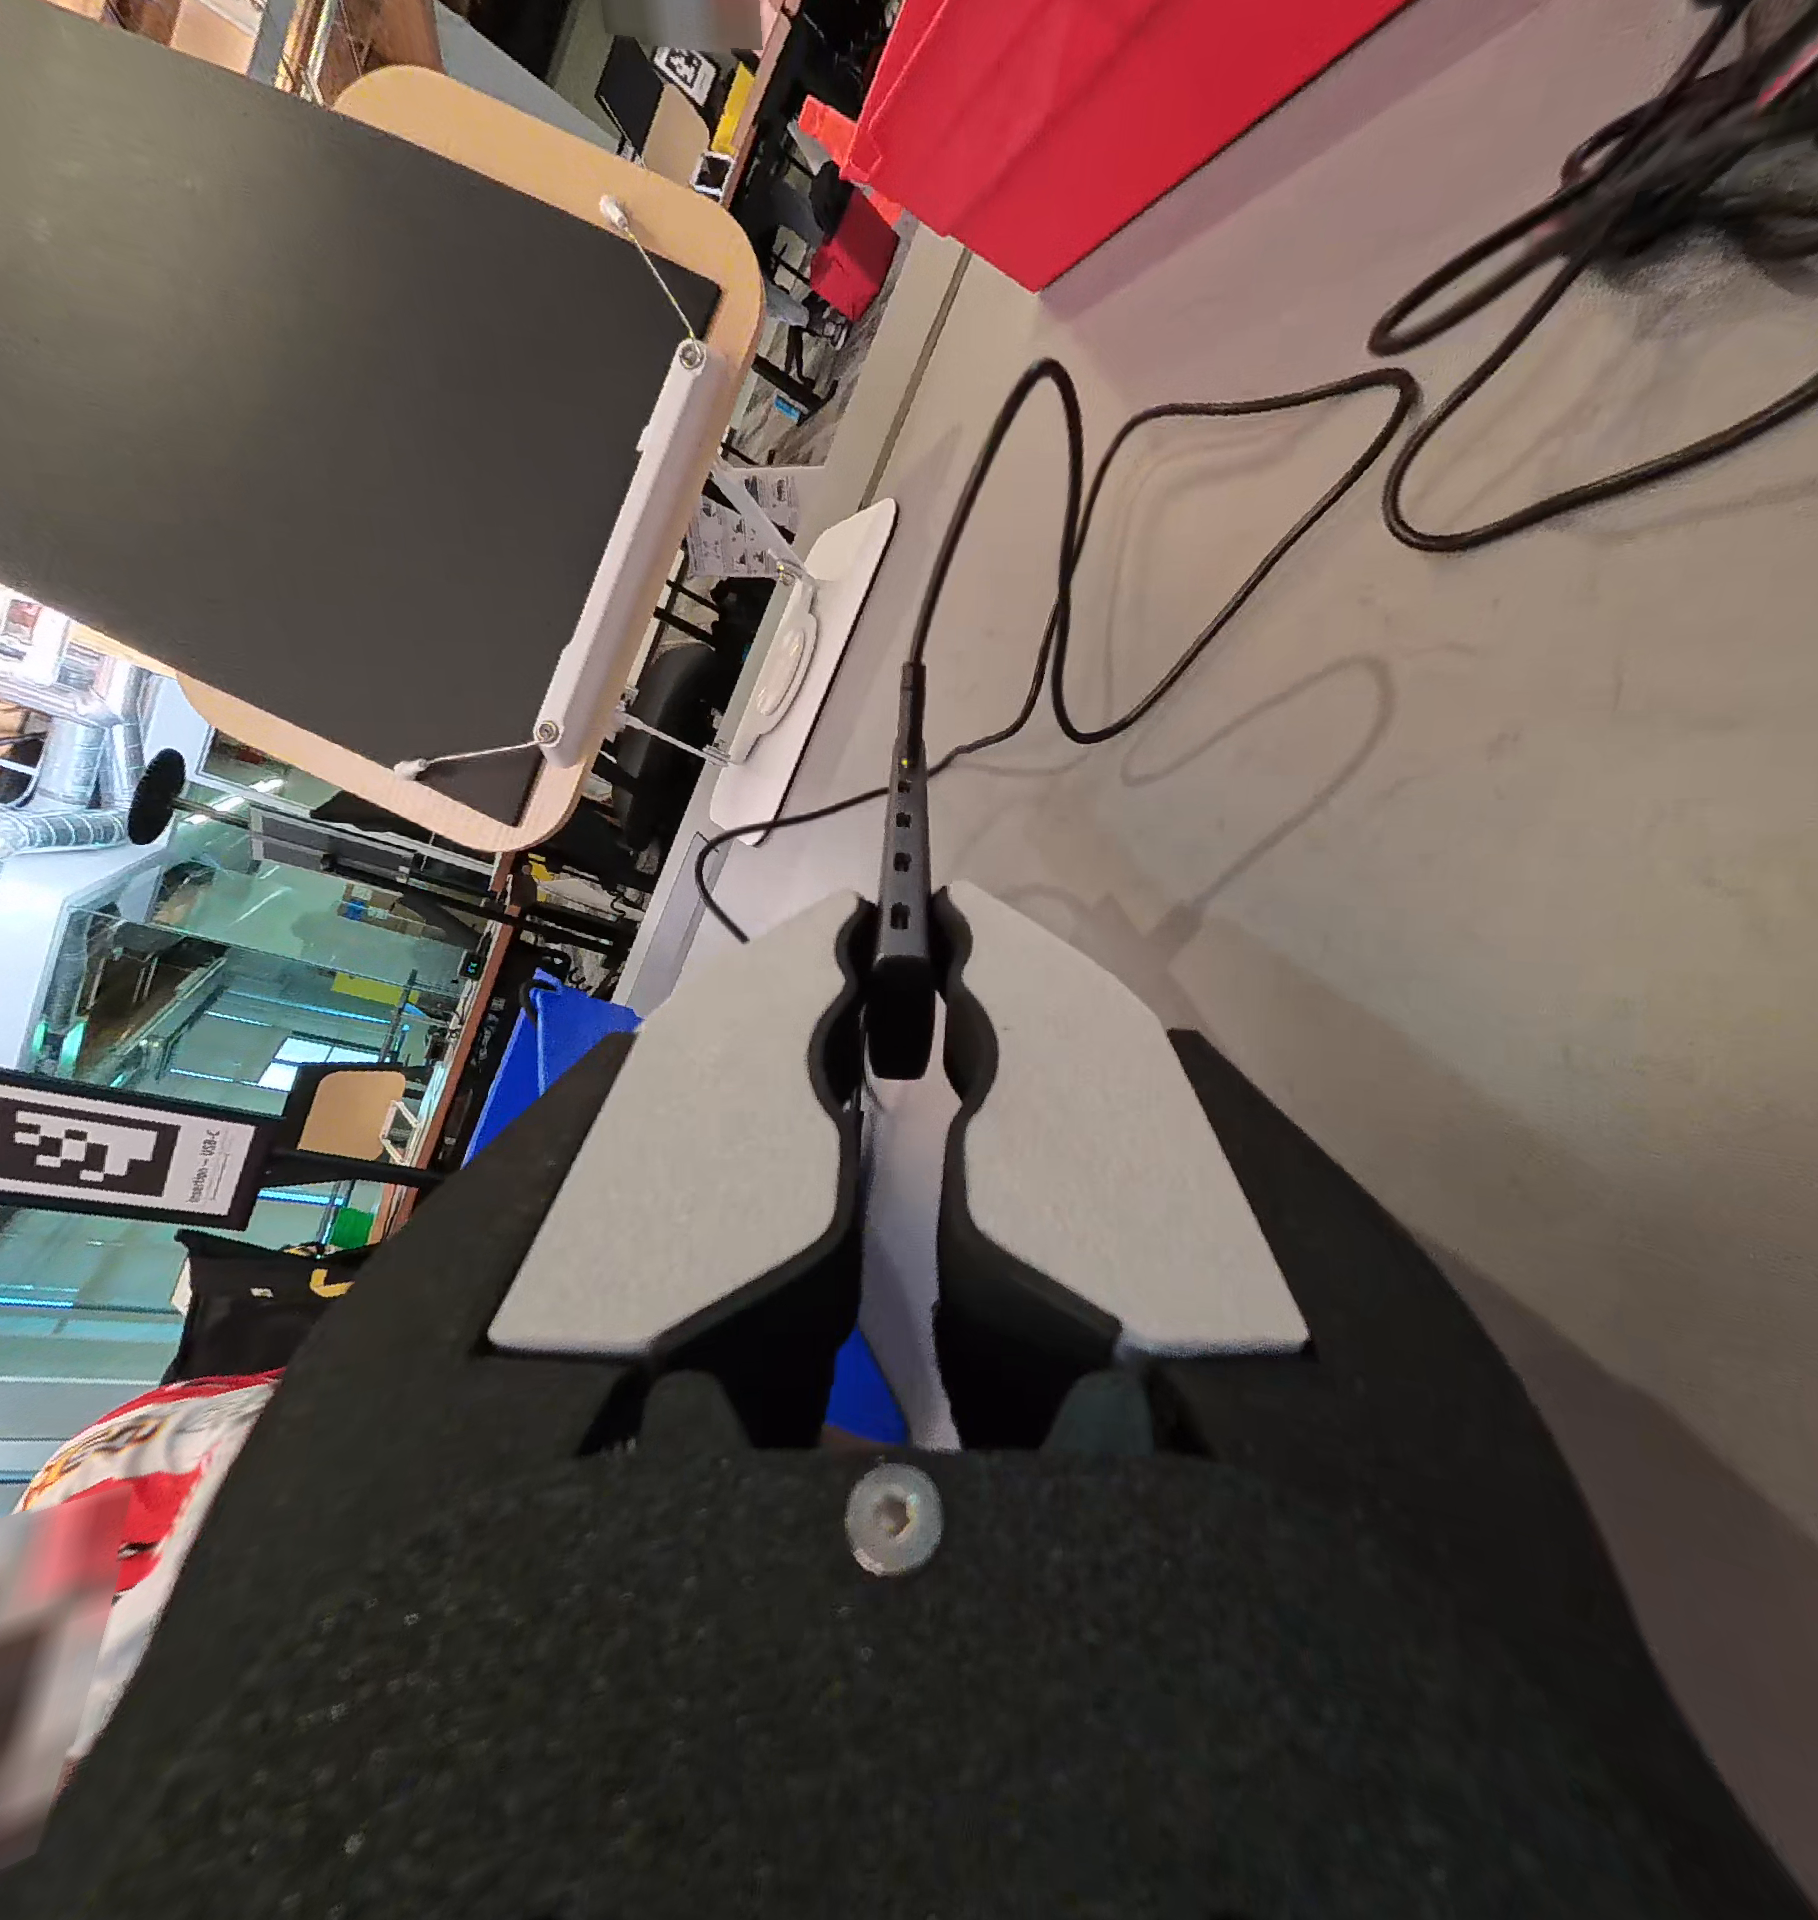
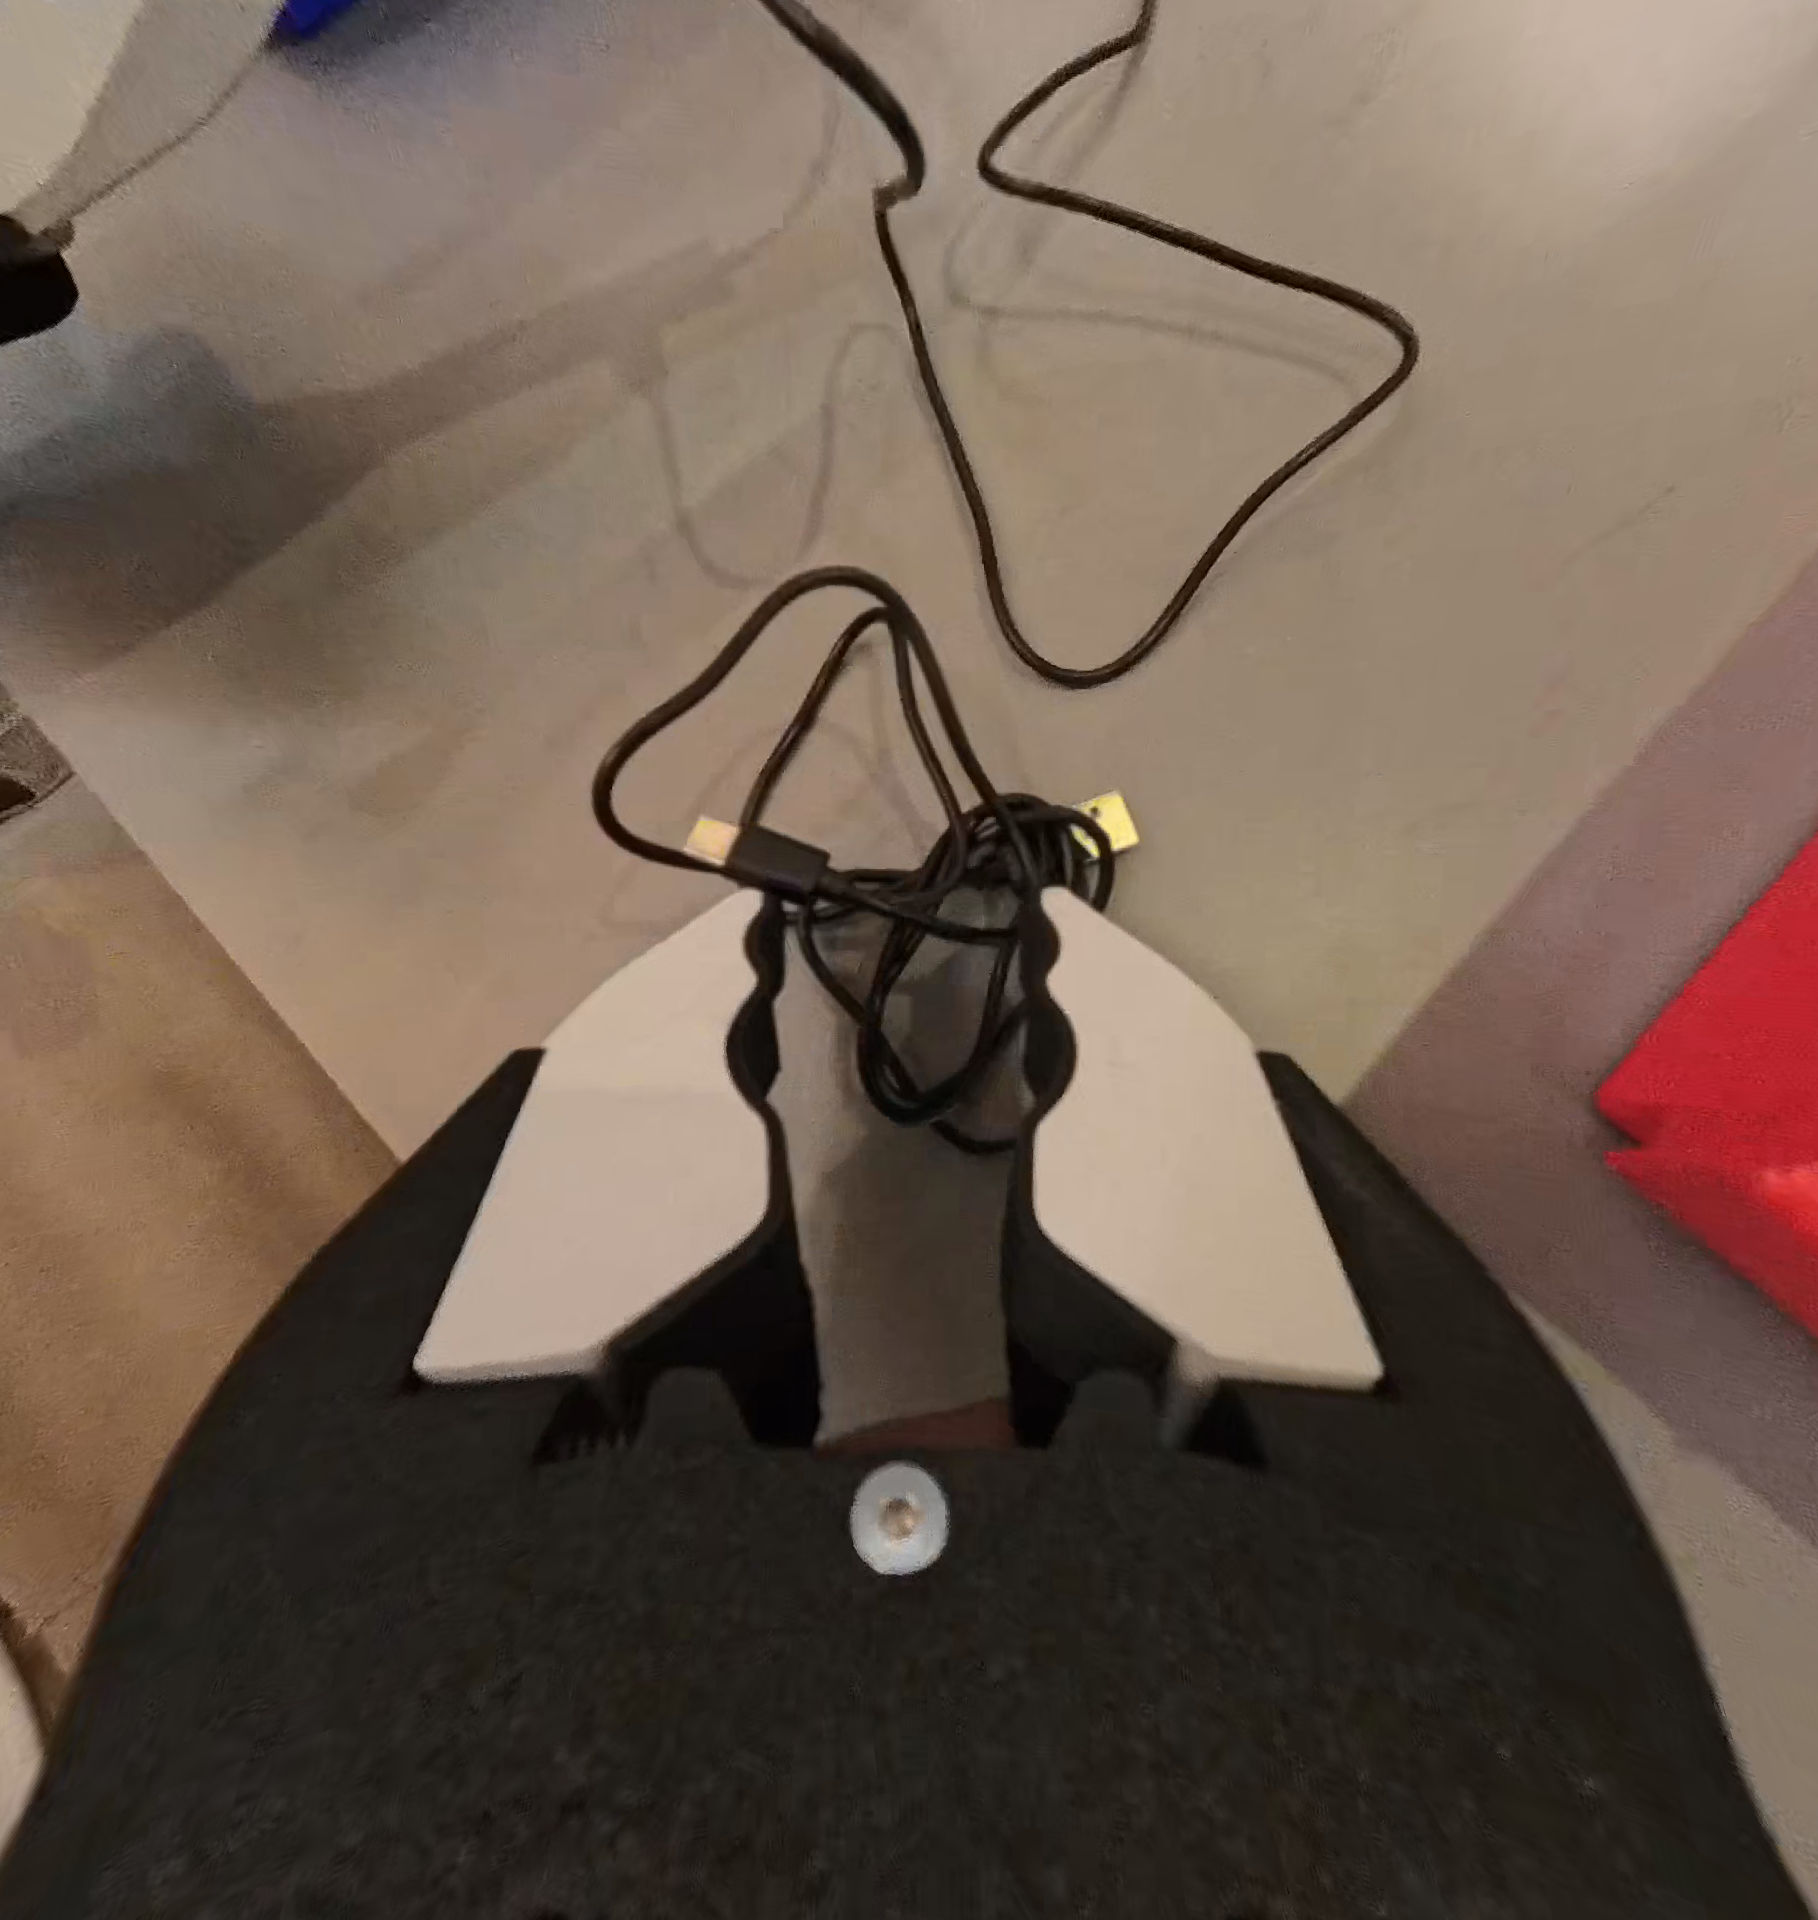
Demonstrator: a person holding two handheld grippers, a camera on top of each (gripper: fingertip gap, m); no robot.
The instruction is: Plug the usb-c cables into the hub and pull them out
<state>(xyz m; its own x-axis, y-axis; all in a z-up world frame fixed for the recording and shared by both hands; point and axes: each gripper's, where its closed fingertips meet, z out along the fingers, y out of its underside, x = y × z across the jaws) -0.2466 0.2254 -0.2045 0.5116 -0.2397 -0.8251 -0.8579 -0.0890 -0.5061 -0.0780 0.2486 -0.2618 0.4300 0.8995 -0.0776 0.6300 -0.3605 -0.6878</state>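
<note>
1. Gripping one end of the hub (image 1: 900, 883), the left gripper (image 1: 900, 935) is holding it edge-up above the table (image 1: 1507, 935).
2. Hovering wide-jawed, the right gripper (image 2: 905, 935) is straddling the tangled cables (image 2: 926, 904); it should be pinching the plug housing (image 2: 780, 860), not a loop.

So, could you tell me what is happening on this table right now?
A person works two handheld grippers. The left gripper is shut on a slim black hub, held edge-up with its ports showing empty. The right gripper hangs open over a tangled bundle of black cables lying on the table. Nothing is plugged in yet.
</note>
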